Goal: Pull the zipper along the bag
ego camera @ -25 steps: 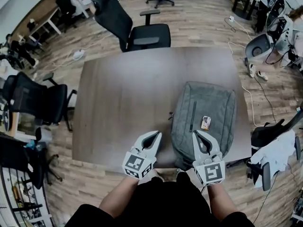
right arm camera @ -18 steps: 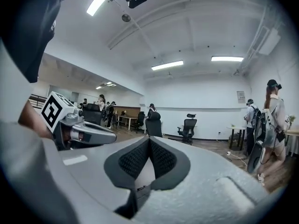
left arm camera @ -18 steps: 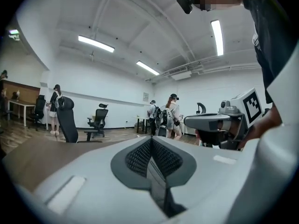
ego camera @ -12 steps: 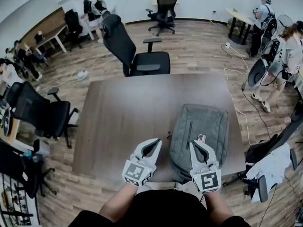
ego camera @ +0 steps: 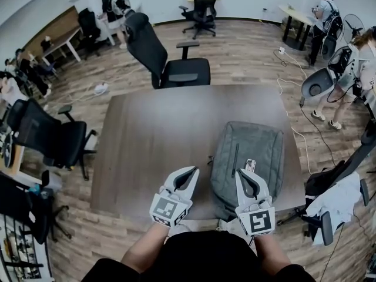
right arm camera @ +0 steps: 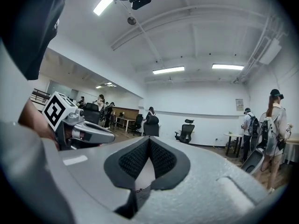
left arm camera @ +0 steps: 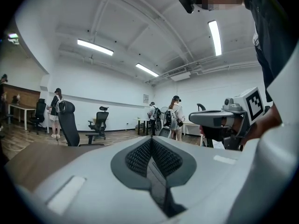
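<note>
Where right gripper (ego camera: 242, 173) overlaps, bag (ego camera: 261, 148) hidden — partly

My left claw (ego camera: 192, 171) is pale grey-white, and its pads (left arm camera: 138, 157) are dark grey with a fine dotted grid. My right claw (ego camera: 241, 173) has the same colours. The left cube (ego camera: 165, 209) and the right cube (ego camera: 259, 222) show black square patterns on white. The bag (ego camera: 264, 151) is a mid grey, slightly mottled fabric, and its zipper (ego camera: 235, 160) is a darker grey line. The tabletop (ego camera: 153, 134) is a dull grey-brown. The floor (ego camera: 247, 51) is striped in light and mid brown planks. The chair (ego camera: 170, 63) is black, like my sleeves (ego camera: 194, 257).
</note>
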